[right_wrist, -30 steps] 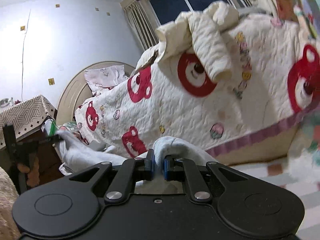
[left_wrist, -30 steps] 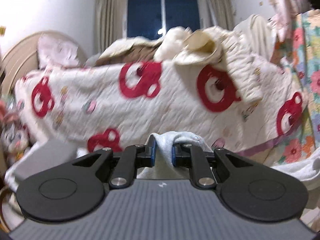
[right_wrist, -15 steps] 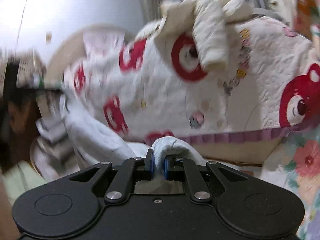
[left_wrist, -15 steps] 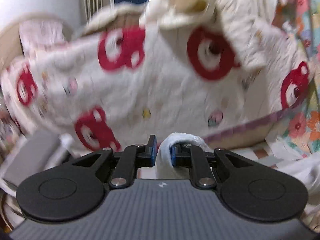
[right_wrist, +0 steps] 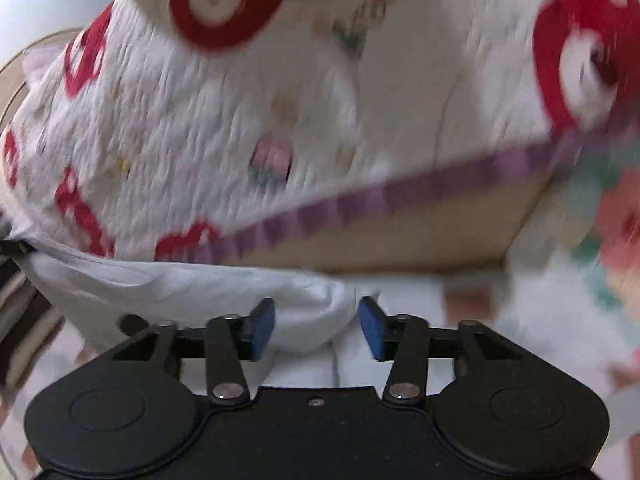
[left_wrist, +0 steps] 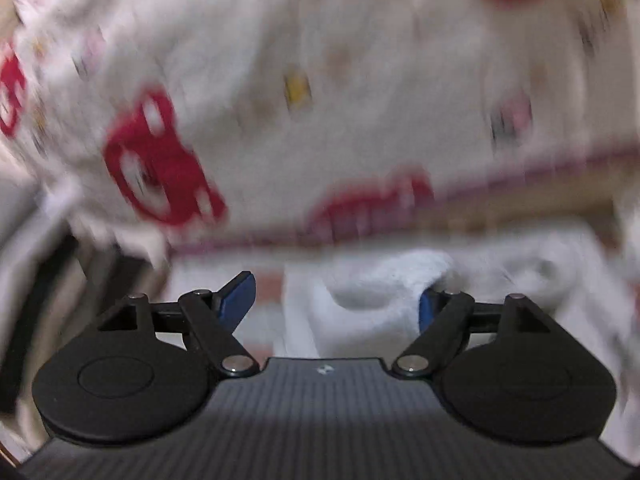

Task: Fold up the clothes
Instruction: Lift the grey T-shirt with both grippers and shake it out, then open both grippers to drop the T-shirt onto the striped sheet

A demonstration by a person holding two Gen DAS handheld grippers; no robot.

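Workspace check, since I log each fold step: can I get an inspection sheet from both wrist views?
Surface: bed sheet, pale with a blurred pattern; mostly covered.
Job's things: white garment lies between the fingers in both views; in the right wrist view it trails off to the left.
Clutter: quilt with red bear print and purple hem heaped behind; floral fabric at right.
Grippers: left gripper open, garment resting against its right pad; right gripper open, garment bulging between the pads, not clamped.
Cables: nothing seen.
Surroundings: curved headboard at far left; both views motion-blurred, so little else can be told.
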